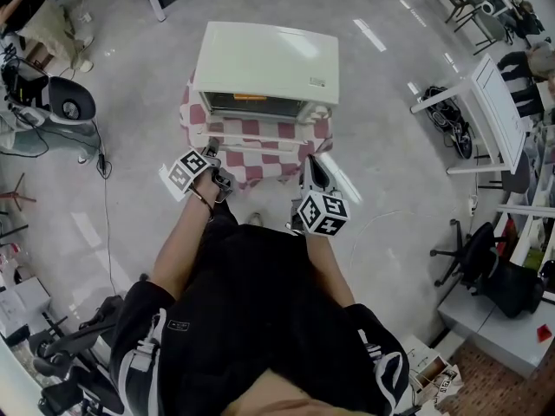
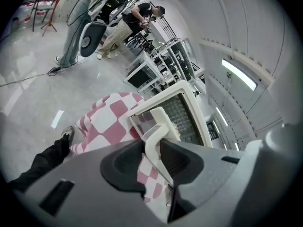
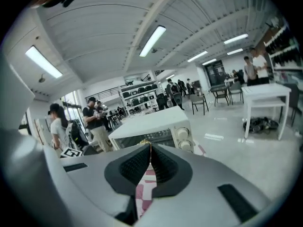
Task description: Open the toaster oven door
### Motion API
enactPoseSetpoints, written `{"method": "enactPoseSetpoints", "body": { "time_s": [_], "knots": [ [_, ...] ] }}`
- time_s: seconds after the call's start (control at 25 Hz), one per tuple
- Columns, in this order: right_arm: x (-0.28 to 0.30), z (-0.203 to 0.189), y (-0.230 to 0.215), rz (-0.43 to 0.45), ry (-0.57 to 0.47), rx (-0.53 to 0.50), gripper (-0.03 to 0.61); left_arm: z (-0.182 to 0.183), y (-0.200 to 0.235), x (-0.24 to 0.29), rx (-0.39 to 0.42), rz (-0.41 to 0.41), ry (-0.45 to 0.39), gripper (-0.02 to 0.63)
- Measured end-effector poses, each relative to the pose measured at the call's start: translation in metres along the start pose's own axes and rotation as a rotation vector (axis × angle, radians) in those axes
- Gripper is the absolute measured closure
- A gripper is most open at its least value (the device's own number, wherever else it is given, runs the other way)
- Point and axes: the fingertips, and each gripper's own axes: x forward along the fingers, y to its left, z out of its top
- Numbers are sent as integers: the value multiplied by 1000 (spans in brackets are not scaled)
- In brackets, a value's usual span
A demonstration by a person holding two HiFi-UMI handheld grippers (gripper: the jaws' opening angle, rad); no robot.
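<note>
now toaster oven (image 1: 269, 59) door (image 2: 143, 121) open, rack (image 2: 182, 119) inside

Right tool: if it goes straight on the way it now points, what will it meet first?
Most likely the toaster oven: the shut right tool aims at its dark front, left of the knobs. How far off it stands is unclear.

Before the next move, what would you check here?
1. Door handle sits between the left gripper's jaws, gripped on both sides: ok.
2. Right gripper jaws shut with nothing in them: ok.
3. Toaster oven door swung down open: ok.
4. Oven cool inside: cannot tell, an orange glow shows.
5. Bystanders stand well away: ok.
</note>
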Motion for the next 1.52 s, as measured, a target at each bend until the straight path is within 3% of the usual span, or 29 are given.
{"method": "enactPoseSetpoints", "body": {
  "time_s": [0.16,0.2,0.28,0.4,0.64,0.88,1.2,1.36,1.52],
  "knots": [
    [17,-19,-32,-16,51,241,546,-3,2,1,0,9,5,489],
    [21,-23,-38,-17,60,294,532,-2,2,0,-1,9,5,489],
    [30,-28,-47,-4,69,398,445,-1,0,0,3,7,3,489],
    [46,-36,-60,3,83,553,414,1,-2,1,8,6,-5,489],
    [79,-59,-79,-21,126,710,416,-1,1,3,3,11,-2,489],
    [88,-65,-79,-19,138,747,468,-1,1,3,-1,7,-1,489],
    [89,-66,-80,-6,128,742,471,0,1,-2,-62,-13,1,485],
    [87,-64,-79,-11,127,731,472,23,-4,-27,-113,-61,-84,435],
    [87,-64,-79,-7,121,729,474,61,-7,-28,-78,-95,-130,433]
  ]
}}
